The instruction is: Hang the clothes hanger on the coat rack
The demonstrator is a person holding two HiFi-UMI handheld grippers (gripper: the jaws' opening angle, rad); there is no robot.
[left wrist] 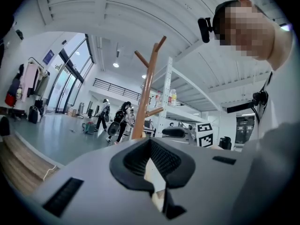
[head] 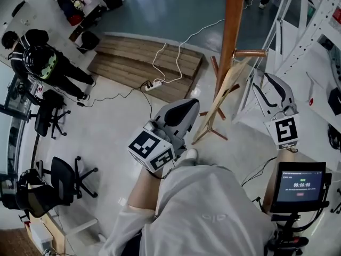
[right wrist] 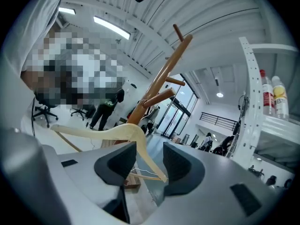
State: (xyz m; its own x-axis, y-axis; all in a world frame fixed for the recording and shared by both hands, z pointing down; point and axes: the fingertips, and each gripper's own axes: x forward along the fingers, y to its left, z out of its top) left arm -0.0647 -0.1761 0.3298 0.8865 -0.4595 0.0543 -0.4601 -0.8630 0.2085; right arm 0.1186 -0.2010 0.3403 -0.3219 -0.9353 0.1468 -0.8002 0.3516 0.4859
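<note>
The coat rack (head: 230,31) is a tall orange-brown wooden pole with short pegs, just ahead of me; it also shows in both gripper views (left wrist: 143,111) (right wrist: 161,76). A pale wooden hanger (head: 226,92) slants beside the pole, under a side peg (head: 250,53); its hook is hidden. My right gripper (head: 266,85) is to the hanger's right. In the right gripper view, one arm of the hanger (right wrist: 108,132) runs down through the wide gap of that gripper (right wrist: 150,165), which is open and does not pinch it. My left gripper (head: 184,106) (left wrist: 152,172) is left of the rack, its jaws together and holding nothing.
White metal shelving (head: 314,25) stands close on the right. A wooden pallet (head: 144,63) and a power strip with cables (head: 153,84) lie beyond the rack's spread feet (head: 210,133). Office chairs (head: 58,177) and people are at the left. A small screen (head: 301,184) is at my lower right.
</note>
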